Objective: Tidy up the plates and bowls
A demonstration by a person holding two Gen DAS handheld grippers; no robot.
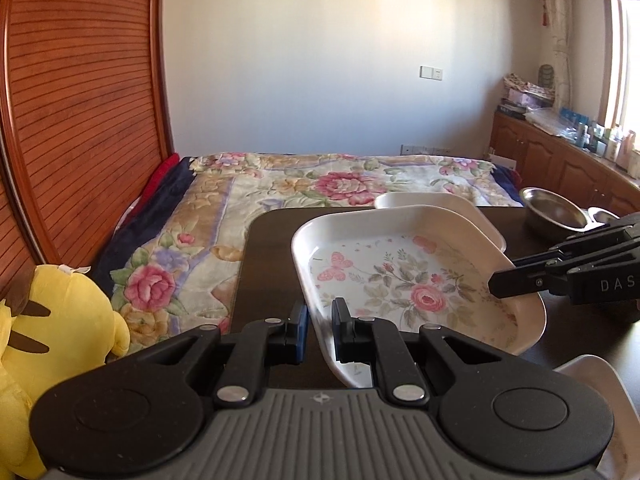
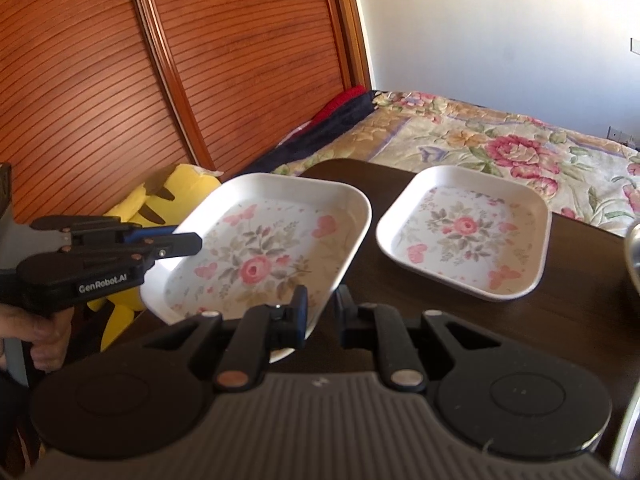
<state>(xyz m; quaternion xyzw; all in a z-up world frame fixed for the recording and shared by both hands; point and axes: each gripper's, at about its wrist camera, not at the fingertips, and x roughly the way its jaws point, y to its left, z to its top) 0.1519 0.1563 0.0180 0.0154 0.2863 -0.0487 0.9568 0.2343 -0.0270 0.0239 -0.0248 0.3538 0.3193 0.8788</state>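
Barely begun: both hand-held grippers, left [image 1: 320,322] and right [image 2: 322,308], clamped on one white floral square plate [image 2: 264,252], lifted; matching second plate [image 2: 464,236] by bench far edge, steel bowls [image 1: 554,212] unstacked.

— What does the plate [image 2: 264,248] in the grippers look like?
— White, square with rounded corners, a pink rose and butterflies printed inside. It is off the table and tilted, its rim pinched at the near edge by the right gripper [image 2: 322,312] and at the left edge by the left gripper [image 2: 188,238].
— And the others?
— A matching plate [image 2: 466,236] lies flat on the table, ahead and right of the right gripper. Two steel bowls [image 1: 554,210] stand beyond it, far right.
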